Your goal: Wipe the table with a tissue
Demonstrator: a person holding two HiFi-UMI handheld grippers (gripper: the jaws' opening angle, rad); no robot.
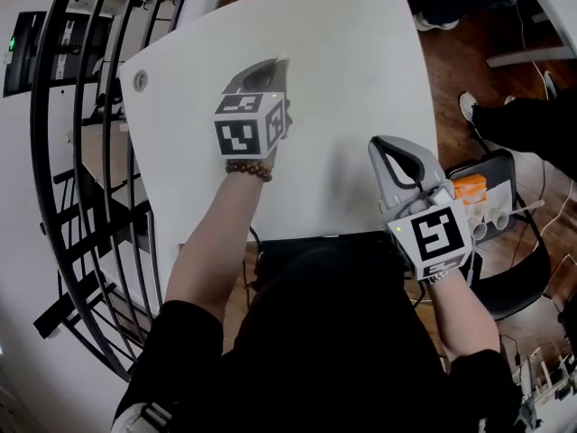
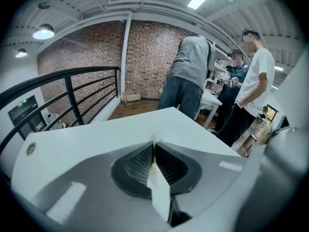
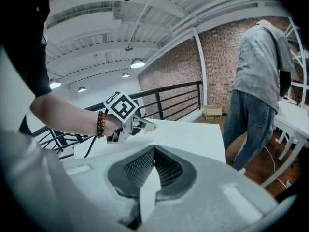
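The white table (image 1: 343, 52) fills the middle of the head view. My left gripper (image 1: 278, 64) rests low over its left half, jaws closed on a small white scrap of tissue (image 2: 157, 138) that pokes out at the tips. The right gripper view also shows the left gripper (image 3: 147, 125), with the pale tissue (image 3: 150, 126) at its tip against the tabletop. My right gripper (image 1: 377, 142) hovers near the table's front right corner. Its jaws are closed (image 3: 154, 149) and I see nothing between them.
A black metal railing (image 1: 81, 152) curves along the table's left side. Two people (image 2: 193, 76) stand beyond the far edge by another white table (image 2: 212, 100). At the right stands a chair with an orange box (image 1: 469, 188); someone's shoes (image 1: 469, 106) are nearby.
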